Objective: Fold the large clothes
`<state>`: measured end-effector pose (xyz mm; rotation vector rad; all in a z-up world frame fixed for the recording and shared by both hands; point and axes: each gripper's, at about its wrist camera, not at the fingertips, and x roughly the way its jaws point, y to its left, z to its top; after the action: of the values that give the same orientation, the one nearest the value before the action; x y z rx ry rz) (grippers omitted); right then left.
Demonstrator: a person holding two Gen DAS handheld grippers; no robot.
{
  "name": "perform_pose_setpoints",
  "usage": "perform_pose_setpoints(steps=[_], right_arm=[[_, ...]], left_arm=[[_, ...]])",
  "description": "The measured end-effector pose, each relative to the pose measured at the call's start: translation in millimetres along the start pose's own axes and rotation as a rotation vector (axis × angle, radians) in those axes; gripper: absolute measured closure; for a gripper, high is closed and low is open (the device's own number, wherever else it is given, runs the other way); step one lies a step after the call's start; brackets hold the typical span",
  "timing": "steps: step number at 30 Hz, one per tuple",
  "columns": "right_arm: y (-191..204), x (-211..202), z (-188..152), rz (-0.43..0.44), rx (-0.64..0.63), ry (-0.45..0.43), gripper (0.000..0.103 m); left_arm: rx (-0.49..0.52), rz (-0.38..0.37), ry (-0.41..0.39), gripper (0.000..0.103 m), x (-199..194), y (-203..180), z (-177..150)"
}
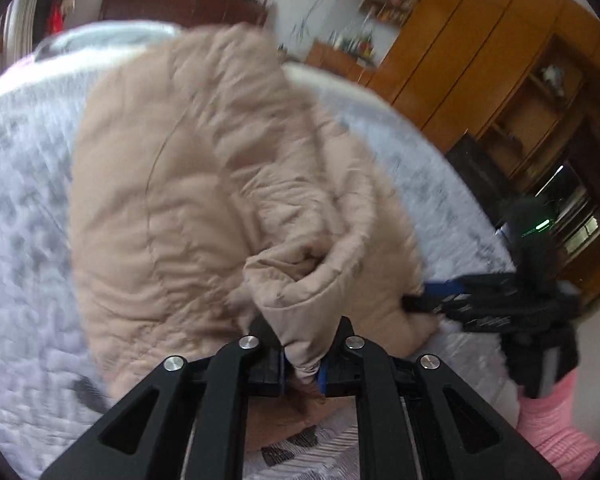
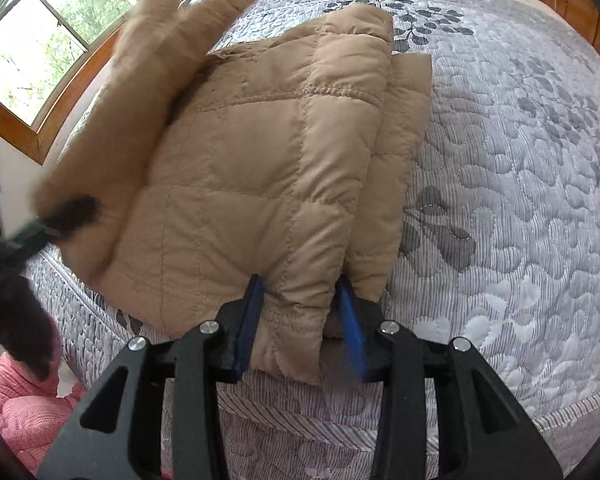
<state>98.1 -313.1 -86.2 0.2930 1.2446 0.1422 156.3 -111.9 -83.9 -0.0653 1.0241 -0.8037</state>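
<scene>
Jacket on quilted bedspread; wardrobe beyond bed.

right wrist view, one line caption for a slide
Right hand-held gripper clamps the near edge of a tan quilted jacket on a grey bedspread.

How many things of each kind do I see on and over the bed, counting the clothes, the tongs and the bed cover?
Jacket: 1
Tongs: 2, left and right, both gripping the jacket
Bed cover: 1
Total: 4
</scene>
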Motion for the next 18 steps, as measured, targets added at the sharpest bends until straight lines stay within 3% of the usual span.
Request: perform_pose_setpoints(steps=[8,16,18], right_arm=[[0,2,-1,0.003,-0.006,0.0,0.064],[-5,1,6,0.0,-0.004,0.009,0.063],[-3,0,9,-0.006,-0.007,0.015,0.062]], left_arm=[[0.003,-0.002,0.015,0.091,21,8,-6],[0.006,-0.028,-0.01,0.089,5,13,-8],[0.008,-0.049,-0.01,0.082,-6,12,-8]])
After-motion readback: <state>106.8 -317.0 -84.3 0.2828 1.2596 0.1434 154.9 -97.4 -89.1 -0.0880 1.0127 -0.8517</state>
